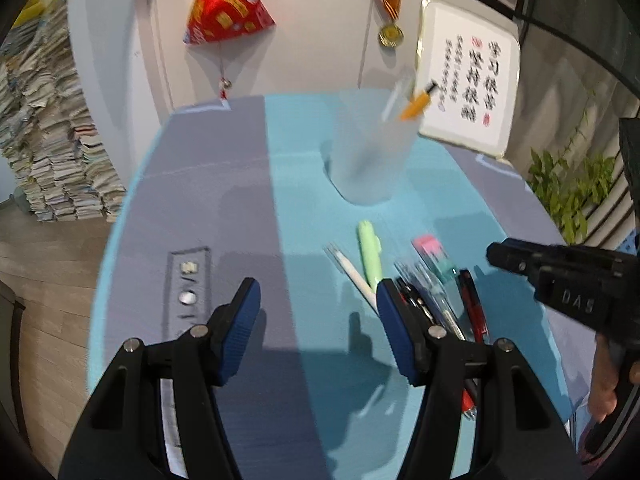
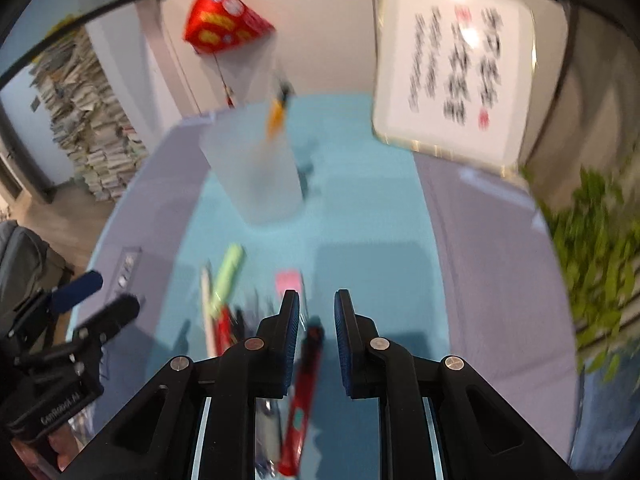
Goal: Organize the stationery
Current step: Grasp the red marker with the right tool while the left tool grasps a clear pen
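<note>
Straddling a red pen, right gripper jaws narrow, unclosed; left gripper jaws wide.

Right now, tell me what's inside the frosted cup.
Inside the frosted cup, an orange-and-black pen and a clear pen stick out above the rim. Their lower ends blur behind the frosted wall.

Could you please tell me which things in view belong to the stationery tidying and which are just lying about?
Belong to the job:
frosted pen cup
orange pen in the cup
loose pens
green highlighter
red pen
right gripper

Just lying about:
framed calligraphy
medal
red ornament
paper stack
plant
</note>
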